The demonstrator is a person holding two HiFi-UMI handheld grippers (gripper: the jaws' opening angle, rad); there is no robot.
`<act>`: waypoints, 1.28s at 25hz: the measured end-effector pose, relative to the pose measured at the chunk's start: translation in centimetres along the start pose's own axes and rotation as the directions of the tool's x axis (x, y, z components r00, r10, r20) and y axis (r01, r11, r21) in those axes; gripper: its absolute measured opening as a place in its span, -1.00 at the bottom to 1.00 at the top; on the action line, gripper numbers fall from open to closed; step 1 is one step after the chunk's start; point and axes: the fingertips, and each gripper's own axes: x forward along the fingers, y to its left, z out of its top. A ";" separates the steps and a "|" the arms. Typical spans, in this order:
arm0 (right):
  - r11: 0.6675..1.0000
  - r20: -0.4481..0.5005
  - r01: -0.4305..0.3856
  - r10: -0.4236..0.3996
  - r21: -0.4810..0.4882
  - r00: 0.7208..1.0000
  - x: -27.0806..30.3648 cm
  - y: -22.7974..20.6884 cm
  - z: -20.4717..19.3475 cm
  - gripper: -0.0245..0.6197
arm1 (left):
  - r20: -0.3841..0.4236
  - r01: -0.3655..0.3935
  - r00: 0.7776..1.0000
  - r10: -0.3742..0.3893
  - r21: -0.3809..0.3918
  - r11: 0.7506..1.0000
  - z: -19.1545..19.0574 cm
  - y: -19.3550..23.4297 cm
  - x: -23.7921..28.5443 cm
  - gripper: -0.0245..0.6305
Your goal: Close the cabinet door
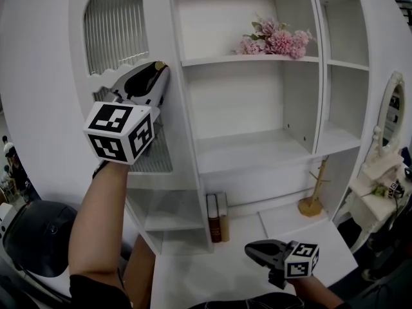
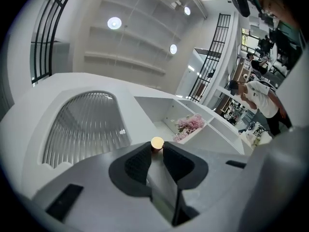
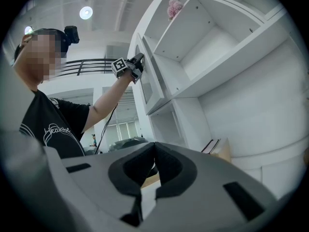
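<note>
The white cabinet door [image 1: 116,24], with an arched ribbed-glass pane, hangs at the cabinet's upper left. In the right gripper view the cabinet door [image 3: 150,79] stands a little out from the cabinet front. My left gripper [image 1: 153,76] is raised to the door's right edge. In the left gripper view my left gripper [image 2: 157,148] is shut on the door's small gold knob [image 2: 157,142], which shows between the pad tips. My right gripper [image 1: 254,251] hangs low over the white desk, level, away from the door. In its own view the right gripper [image 3: 154,148] is shut with nothing in it.
Open white shelves [image 1: 248,150] fill the cabinet's middle and right, with pink flowers [image 1: 273,42] on the upper one. Books [image 1: 217,217] and a wooden stand [image 1: 313,198] sit on the desk [image 1: 212,275]. A white mirror table [image 1: 386,153] stands at the right.
</note>
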 end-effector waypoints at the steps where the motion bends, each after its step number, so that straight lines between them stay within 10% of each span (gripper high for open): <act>1: 1.000 0.000 0.001 -0.001 0.000 1.000 0.1 -0.1 0.1 -0.92 | -0.006 -0.004 1.000 0.005 0.014 1.000 -0.2 0.0 0.2 -0.68; 32: 0.999 0.026 0.048 -0.049 0.011 0.998 -1.0 0.8 0.1 -0.92 | -0.122 -0.092 0.986 0.115 0.184 0.979 -3.3 0.8 3.2 -0.68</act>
